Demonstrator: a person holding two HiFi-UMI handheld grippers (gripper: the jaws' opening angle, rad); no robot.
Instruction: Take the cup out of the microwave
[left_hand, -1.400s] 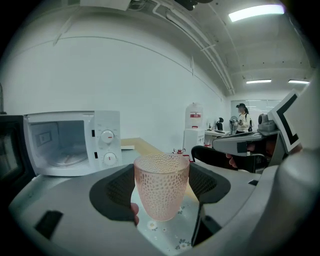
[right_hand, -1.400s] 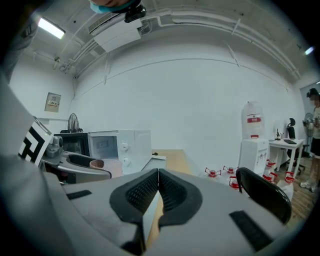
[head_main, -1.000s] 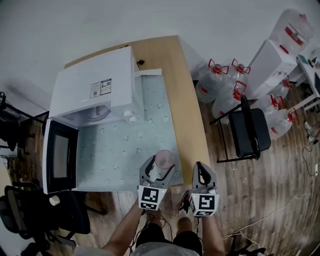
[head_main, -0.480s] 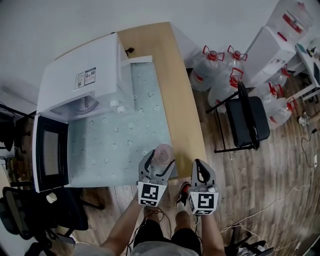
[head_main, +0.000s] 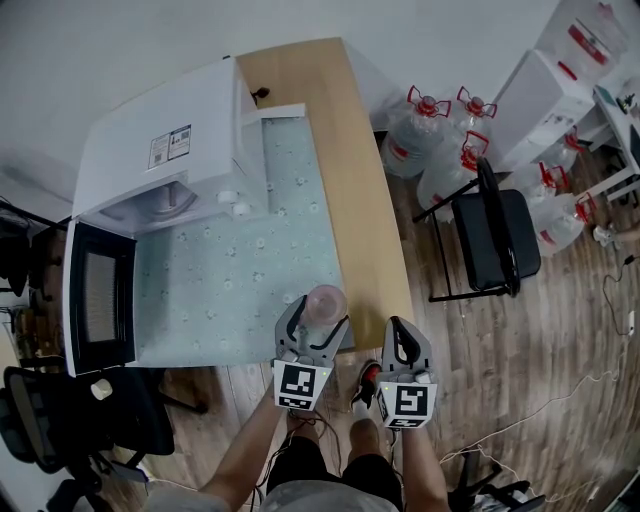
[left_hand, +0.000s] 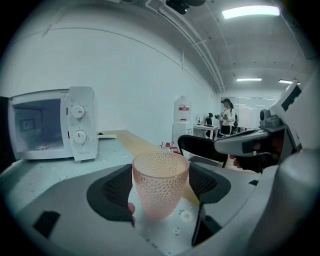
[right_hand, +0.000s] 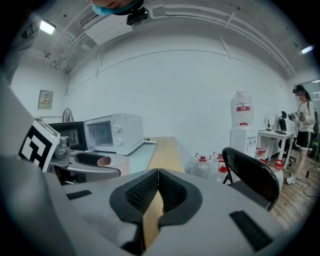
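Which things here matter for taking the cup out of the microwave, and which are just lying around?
Job: pink cup, left gripper gripping it, open microwave.
Lying about: water bottles, black chair, right gripper shut and empty.

A wooden table (head_main: 371, 232) carries a pale flowered mat (head_main: 250, 285) over its left part, leaving bare wood along the right edge and far edge. A white microwave (head_main: 160, 140) stands at the far left corner, its open door (head_main: 95, 300) past the left edge. A pink cup (head_main: 325, 305) is at the mat's near right corner; whether it rests there cannot be told
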